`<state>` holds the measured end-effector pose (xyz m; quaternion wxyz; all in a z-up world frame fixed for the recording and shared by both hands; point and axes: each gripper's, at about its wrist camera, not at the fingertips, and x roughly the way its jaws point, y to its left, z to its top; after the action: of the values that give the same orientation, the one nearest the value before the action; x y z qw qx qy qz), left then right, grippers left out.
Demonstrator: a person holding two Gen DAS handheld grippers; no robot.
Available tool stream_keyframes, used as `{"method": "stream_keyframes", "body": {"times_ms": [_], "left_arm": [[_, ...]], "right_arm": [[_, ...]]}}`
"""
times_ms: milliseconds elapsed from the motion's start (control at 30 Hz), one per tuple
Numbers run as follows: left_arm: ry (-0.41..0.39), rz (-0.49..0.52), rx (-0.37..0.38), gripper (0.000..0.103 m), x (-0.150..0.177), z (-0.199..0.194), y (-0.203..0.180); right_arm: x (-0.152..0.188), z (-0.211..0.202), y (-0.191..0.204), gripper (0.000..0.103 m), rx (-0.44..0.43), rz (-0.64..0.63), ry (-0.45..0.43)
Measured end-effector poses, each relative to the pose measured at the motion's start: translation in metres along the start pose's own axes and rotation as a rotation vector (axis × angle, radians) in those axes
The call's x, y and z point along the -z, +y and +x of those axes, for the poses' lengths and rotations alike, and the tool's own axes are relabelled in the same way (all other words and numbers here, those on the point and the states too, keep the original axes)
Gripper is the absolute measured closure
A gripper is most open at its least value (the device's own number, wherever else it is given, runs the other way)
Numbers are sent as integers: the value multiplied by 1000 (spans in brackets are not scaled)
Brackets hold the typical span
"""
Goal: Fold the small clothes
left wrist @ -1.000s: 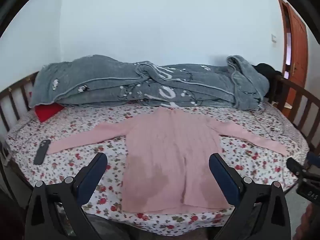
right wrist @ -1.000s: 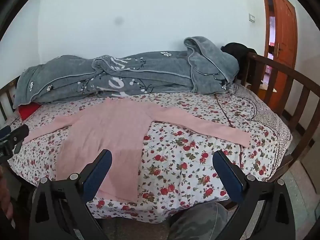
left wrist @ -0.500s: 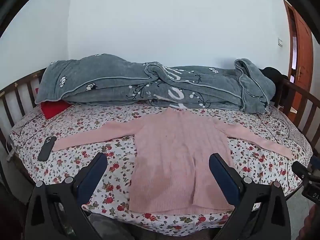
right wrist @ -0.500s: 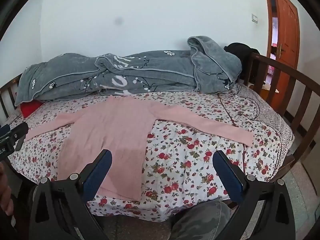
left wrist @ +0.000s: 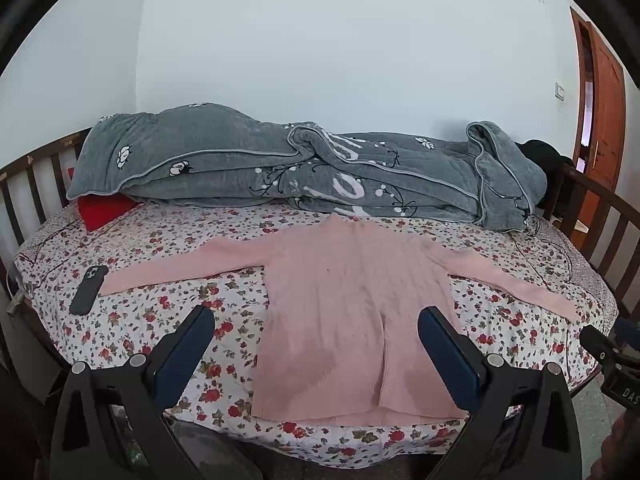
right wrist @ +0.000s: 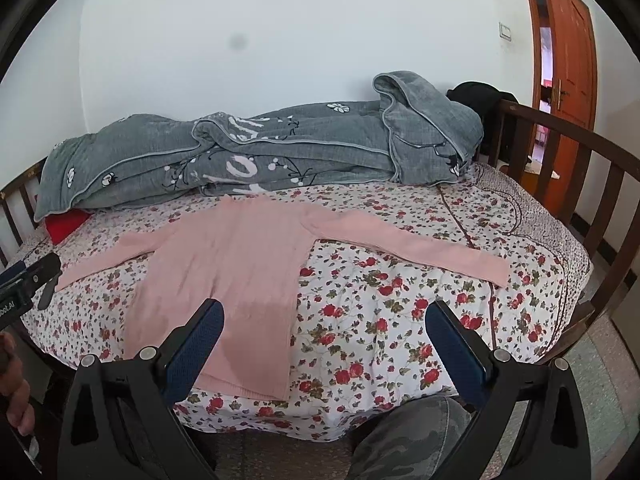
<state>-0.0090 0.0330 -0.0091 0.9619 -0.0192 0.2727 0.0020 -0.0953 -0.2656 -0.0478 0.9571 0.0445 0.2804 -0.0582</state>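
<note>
A pink knitted sweater (left wrist: 352, 296) lies flat on the floral bedsheet (left wrist: 168, 304), sleeves spread left and right, hem at the near edge. In the right wrist view the sweater (right wrist: 236, 264) sits left of centre, its right sleeve reaching across the bed. My left gripper (left wrist: 316, 344) hovers open above the sweater's lower body, nothing between its blue pads. My right gripper (right wrist: 324, 340) is open too, held over the hem's right corner and bare sheet. Both are off the cloth.
A rolled grey blanket (left wrist: 304, 172) fills the back of the bed, with a red cushion (left wrist: 104, 210) under its left end. A black phone (left wrist: 89, 289) lies by the left sleeve cuff. Wooden rails (right wrist: 568, 168) ring the bed. An orange door (right wrist: 568, 52) stands right.
Both cameras have tilted and shifted slightly, so the bed sits a little lower and more level in view. The sweater has not moved and both grippers stay open.
</note>
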Motion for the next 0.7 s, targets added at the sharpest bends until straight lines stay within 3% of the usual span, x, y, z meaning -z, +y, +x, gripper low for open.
{"method": "stream_keyframes", "body": {"times_ms": [700], "left_arm": [[17, 5, 15, 0, 11, 5, -6]], "right_arm": [[1, -5, 0, 4, -15, 29, -9]]}}
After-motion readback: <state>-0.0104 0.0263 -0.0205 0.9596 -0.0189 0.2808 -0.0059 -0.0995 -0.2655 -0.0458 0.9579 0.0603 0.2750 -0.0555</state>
